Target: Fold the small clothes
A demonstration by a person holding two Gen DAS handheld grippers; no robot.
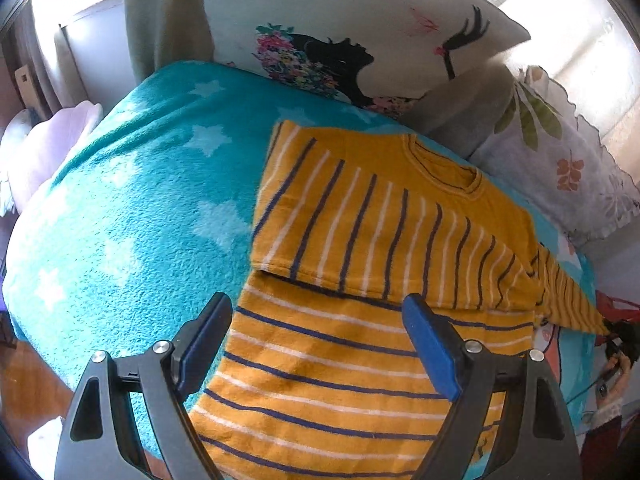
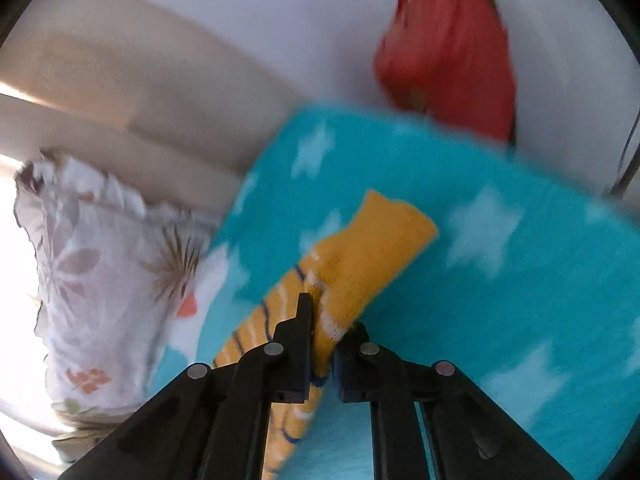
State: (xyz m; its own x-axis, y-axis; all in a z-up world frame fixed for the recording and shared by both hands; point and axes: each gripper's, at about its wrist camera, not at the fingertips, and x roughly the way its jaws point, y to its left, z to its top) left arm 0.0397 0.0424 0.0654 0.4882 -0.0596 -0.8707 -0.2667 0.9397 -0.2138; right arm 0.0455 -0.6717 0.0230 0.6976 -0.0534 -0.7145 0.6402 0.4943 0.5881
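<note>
A small mustard-yellow sweater (image 1: 360, 264) with navy and white stripes lies on a teal star-patterned blanket (image 1: 132, 208). One sleeve is folded across its chest. My left gripper (image 1: 316, 332) is open and empty, hovering just above the sweater's lower body. In the right wrist view my right gripper (image 2: 326, 320) is shut on the sweater's other sleeve (image 2: 360, 256), near the cuff, holding it lifted over the blanket (image 2: 500, 288). The same sleeve shows stretched out to the right in the left wrist view (image 1: 568, 300), where the right gripper (image 1: 618, 340) appears at its end.
A white cushion with a woman's silhouette (image 1: 352, 32) stands behind the sweater. A floral frilled pillow (image 1: 560, 152) lies at the right, also in the right wrist view (image 2: 100, 280). A red item (image 2: 448, 52) hangs beyond the blanket. A lilac cloth (image 1: 52, 140) lies at the left.
</note>
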